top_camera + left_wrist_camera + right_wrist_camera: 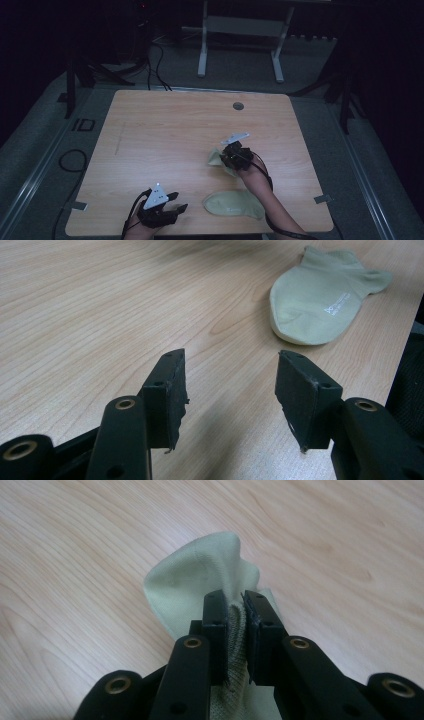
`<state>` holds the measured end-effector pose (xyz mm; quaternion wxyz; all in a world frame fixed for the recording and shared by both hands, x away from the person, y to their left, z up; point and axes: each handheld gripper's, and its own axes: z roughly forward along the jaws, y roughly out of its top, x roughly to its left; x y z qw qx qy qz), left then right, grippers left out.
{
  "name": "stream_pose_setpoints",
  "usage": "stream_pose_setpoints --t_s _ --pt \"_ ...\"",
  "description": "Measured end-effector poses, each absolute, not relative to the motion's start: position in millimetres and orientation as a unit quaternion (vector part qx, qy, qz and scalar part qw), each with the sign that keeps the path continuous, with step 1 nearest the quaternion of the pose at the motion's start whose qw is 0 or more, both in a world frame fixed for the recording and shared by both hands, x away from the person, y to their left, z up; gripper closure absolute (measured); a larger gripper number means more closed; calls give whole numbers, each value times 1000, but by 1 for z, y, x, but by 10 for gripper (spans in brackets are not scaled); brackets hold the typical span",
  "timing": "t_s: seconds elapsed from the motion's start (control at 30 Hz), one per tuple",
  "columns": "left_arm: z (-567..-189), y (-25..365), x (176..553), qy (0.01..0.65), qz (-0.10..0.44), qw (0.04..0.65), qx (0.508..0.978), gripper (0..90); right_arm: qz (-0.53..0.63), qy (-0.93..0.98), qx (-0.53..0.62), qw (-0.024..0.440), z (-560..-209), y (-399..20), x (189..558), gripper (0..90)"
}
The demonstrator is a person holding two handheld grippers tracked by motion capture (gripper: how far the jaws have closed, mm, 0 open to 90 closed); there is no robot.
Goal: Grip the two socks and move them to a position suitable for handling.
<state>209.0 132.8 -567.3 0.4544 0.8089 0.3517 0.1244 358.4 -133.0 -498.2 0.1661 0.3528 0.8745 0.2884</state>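
Observation:
Two pale green socks are on the wooden table (165, 125). One sock (233, 204) (325, 295) lies flat near the front edge, right of my left gripper (177, 202) (230, 390), whose jaws stand open over bare wood with nothing between them. The other sock (216, 158) (200, 587) is bunched and lifted off the table at centre right. My right gripper (231, 154) (235, 612) is shut on it, its pads (216, 615) pinching the ribbed cuff, and the rest of the sock hangs ahead of the jaws.
A round cable hole (238, 106) sits near the table's far edge. Behind the table stands a white frame (240, 40) on grey floor, with black cables (155, 65) at the back left. A dark tripod leg (345, 95) stands at the right.

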Motion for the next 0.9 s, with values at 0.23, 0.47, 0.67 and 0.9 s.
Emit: stream_pose_setpoints --t_s 0.23,0.47,0.67,0.9 --pt "-565 133 210 352 128 458 807 459 269 877 368 154 -530 -148 354 806" --pt "-563 134 212 355 132 463 801 459 275 882 354 145 -551 -146 348 575" --pt "-557 126 213 344 135 465 804 458 271 888 346 137 -552 -140 348 446" --pt "-547 113 229 336 131 474 803 458 289 877 362 128 -534 -148 343 411"
